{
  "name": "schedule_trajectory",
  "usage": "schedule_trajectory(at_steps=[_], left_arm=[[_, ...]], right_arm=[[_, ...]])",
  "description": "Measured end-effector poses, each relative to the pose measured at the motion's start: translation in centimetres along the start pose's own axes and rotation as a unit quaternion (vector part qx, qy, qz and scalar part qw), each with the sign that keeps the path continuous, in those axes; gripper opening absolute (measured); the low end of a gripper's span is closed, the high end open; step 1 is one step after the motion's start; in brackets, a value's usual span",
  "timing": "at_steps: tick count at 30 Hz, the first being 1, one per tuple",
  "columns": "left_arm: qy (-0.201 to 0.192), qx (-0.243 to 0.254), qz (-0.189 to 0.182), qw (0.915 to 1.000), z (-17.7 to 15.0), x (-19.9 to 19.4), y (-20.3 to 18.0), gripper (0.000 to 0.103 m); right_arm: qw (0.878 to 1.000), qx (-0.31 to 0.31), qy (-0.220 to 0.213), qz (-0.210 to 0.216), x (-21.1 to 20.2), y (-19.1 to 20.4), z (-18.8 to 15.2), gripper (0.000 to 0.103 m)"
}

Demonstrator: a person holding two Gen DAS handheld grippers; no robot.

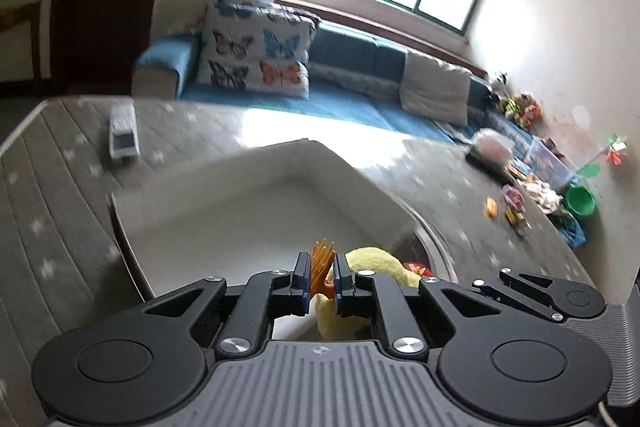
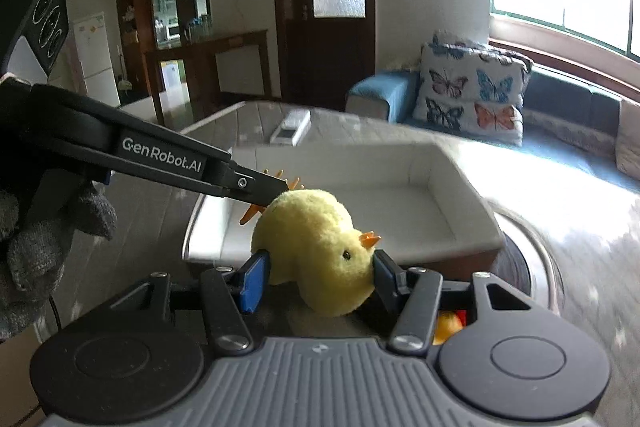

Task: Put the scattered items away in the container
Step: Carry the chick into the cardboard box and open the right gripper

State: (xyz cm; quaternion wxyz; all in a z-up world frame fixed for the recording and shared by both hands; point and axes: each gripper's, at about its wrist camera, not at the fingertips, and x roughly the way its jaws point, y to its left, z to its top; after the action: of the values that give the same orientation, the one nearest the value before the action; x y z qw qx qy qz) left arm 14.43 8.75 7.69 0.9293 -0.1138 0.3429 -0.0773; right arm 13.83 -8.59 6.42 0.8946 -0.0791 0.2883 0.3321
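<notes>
Holding the plush chick (image 2: 316, 247) in both grippers just before the white container (image 2: 400, 203), which looks bare; small toys (image 1: 508, 207) lie beyond it, and we judge tidying unfinished: left gripper (image 1: 323, 275) pinches its orange feet, right gripper (image 2: 320, 277) clamps its body.

Grey patterned table (image 1: 60, 195): white tray (image 1: 240, 195), remote (image 1: 123, 133), small toys (image 1: 508, 207).

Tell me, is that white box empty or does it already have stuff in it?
Empty, as far as shows: the white box has a bare floor. The yellow chick hangs in front, held by both grippers.
</notes>
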Motion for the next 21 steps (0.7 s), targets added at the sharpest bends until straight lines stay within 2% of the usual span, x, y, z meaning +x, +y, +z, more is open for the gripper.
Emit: schedule_trajectory(at_steps=[11, 21], left_arm=[[0.027, -0.005, 0.051, 0.9983, 3.1, 4.4, 4.5, 0.011], [0.077, -0.001, 0.068, 0.9947, 2.0, 8.1, 6.1, 0.011]], right_arm=[[0.998, 0.022, 0.042, 0.031, 8.4, -0.6, 2.7, 0.056], [0.993, 0.032, 0.104, 0.04, 12.3, -0.4, 0.6, 0.057]])
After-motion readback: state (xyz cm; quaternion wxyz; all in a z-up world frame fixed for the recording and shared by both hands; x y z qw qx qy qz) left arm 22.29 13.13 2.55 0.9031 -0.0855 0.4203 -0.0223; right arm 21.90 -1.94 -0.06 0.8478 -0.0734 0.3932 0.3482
